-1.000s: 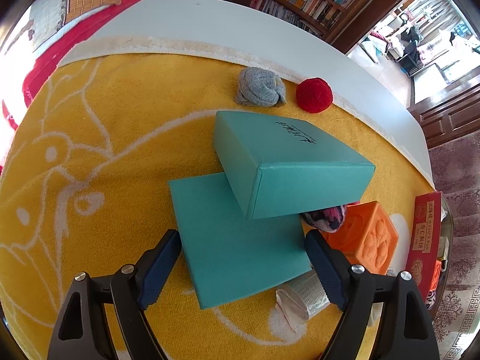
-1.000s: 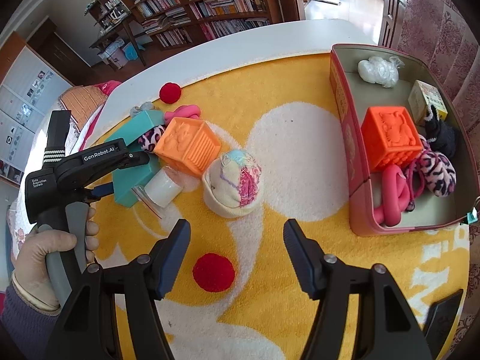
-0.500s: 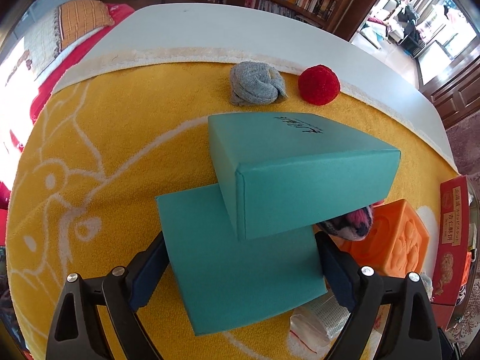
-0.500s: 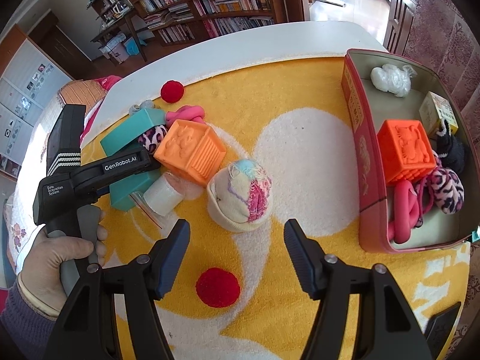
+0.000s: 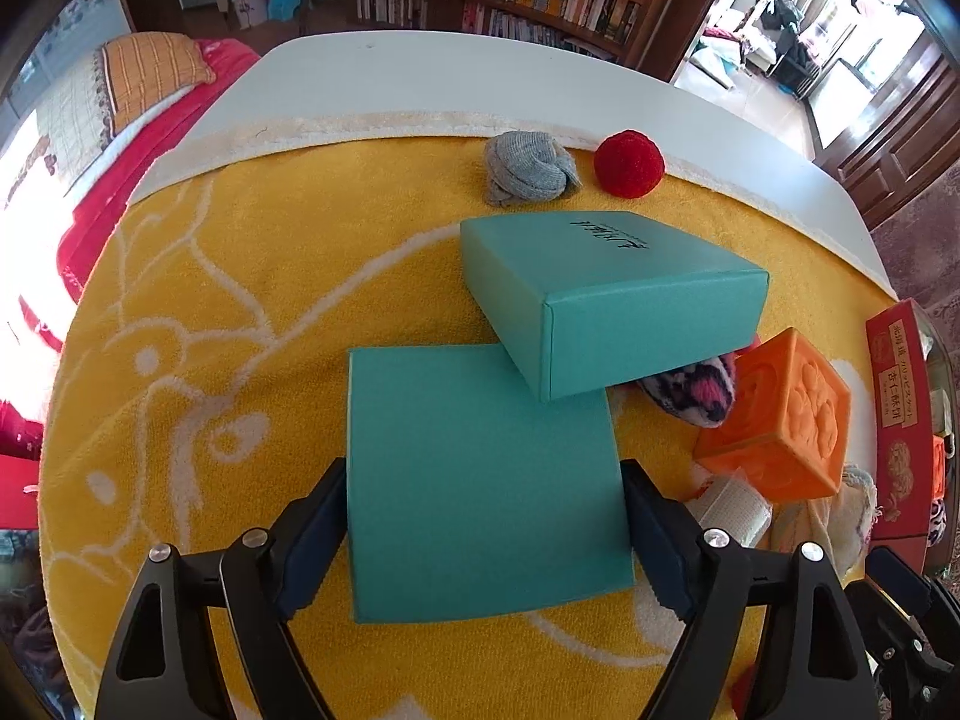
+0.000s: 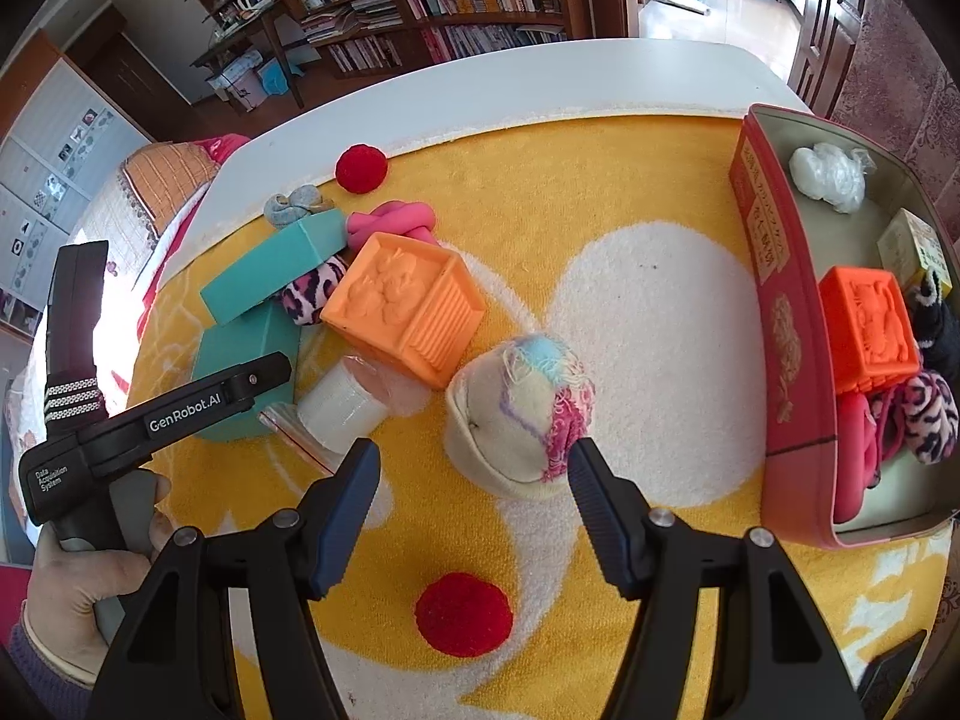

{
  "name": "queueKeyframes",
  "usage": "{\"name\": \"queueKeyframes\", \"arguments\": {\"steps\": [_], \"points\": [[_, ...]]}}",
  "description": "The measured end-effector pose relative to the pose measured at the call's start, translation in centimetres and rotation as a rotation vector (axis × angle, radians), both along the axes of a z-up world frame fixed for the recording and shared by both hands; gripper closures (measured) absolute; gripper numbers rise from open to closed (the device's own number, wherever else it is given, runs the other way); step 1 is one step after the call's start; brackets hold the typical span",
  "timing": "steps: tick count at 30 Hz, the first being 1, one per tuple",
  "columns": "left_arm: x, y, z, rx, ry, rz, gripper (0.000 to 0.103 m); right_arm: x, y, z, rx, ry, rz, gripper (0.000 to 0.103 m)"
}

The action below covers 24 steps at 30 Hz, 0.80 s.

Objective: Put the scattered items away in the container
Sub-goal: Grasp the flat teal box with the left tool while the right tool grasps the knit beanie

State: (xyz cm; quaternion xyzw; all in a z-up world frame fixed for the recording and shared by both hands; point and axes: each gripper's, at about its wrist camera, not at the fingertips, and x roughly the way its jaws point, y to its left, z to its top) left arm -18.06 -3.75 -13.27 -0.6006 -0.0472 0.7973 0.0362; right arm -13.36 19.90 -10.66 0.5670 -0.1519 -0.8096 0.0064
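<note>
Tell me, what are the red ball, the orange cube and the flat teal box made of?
Red ball: probably yarn or felt; its surface looks fuzzy and matte.
Orange cube: likely soft rubber or plastic; smooth, with moulded raised pictures and ridges.
Flat teal box: looks like matte cardboard; sharp folded edges, no shine.

Soft cloth, matt card and moulded plastic under black plastic tools

A fuzzy, looped-pile yellow towel [image 6: 600, 180] lies below both tools. Between the left gripper's [image 5: 483, 531] dark ribbed pads sits a matt, smooth teal card lid [image 5: 480, 480]; ahead, a grey knitted sock ball [image 5: 528, 174] and red fluffy pompom [image 5: 629, 163]. Before the right gripper [image 6: 474, 480]: a woolly sock bundle [image 6: 519, 414], an embossed orange plastic cube [image 6: 405, 312], and a smooth-walled red tin [image 6: 780, 324].
</note>
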Motion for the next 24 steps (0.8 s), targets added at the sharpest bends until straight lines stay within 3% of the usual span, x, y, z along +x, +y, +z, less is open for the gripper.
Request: {"name": "queueKeyframes", "arguments": {"steps": [13,24], "points": [[2.2,-3.4,0.7,0.037,-0.006,0.047,0.016,-1.3,0.2,-1.6,0.092,-0.022,-0.035,0.028],[3.8,-3.2,2.6,0.083,0.017,0.047,0.016,-1.1,1.2,-1.9,0.099,-0.025,-0.063,0.027]]}}
